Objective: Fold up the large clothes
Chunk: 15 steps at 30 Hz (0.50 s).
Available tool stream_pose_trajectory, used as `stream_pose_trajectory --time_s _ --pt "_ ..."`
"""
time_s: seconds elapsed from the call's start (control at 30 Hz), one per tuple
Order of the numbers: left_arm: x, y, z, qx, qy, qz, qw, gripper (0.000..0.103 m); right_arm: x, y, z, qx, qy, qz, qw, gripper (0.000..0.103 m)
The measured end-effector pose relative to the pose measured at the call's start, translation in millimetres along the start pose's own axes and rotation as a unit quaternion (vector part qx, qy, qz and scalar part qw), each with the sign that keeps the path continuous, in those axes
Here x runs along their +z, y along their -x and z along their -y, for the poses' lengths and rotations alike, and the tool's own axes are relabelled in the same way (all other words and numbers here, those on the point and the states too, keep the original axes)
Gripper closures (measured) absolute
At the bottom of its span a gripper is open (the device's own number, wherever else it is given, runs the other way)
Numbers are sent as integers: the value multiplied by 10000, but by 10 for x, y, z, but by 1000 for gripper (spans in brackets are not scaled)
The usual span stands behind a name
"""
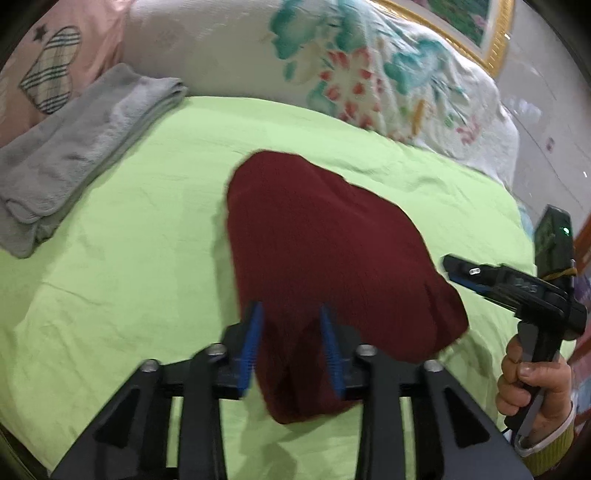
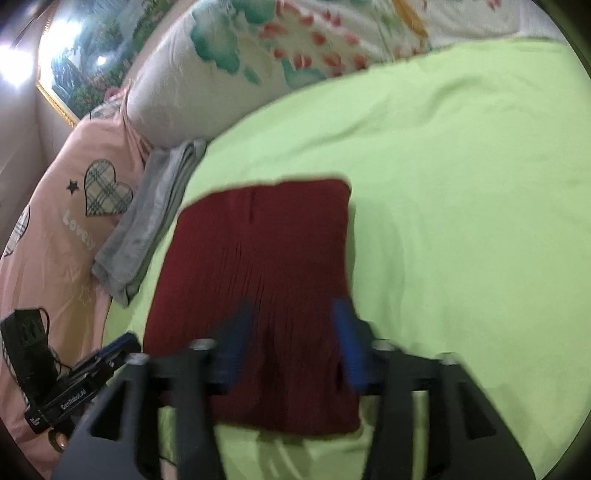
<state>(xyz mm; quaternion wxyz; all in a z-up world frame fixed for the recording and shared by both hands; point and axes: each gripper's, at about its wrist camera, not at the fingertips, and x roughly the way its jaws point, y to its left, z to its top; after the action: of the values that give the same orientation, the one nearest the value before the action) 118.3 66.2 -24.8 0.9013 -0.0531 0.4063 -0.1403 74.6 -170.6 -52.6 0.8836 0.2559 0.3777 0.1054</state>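
Note:
A dark red knitted garment (image 1: 325, 266) lies folded into a rough rectangle on the light green bed sheet (image 1: 129, 277). It also shows in the right wrist view (image 2: 266, 280). My left gripper (image 1: 291, 314) is open, its blue fingers apart over the garment's near end, holding nothing. My right gripper (image 2: 291, 314) is open too, fingers spread over the garment's near edge. The right gripper also shows in the left wrist view (image 1: 448, 264), beside the garment's right edge. The left gripper shows at the lower left of the right wrist view (image 2: 122, 343).
A folded grey towel (image 1: 74, 155) lies at the sheet's left edge, also in the right wrist view (image 2: 147, 221). A floral duvet (image 1: 332, 62) and a pink pillow (image 2: 74, 192) are piled behind. A gold-framed picture (image 1: 476, 26) hangs on the wall.

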Motion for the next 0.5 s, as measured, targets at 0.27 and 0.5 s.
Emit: stream_pose_trajectory --time_s 0.27,0.5 --pt "311 -273 -286 26 454 -165 9988 62 446 -455 225 -92 -356 -256 9990 38" --pt "463 -596 -337 -292 749 -384 9960 52 539 -791 239 129 -406 -629 9971 55"
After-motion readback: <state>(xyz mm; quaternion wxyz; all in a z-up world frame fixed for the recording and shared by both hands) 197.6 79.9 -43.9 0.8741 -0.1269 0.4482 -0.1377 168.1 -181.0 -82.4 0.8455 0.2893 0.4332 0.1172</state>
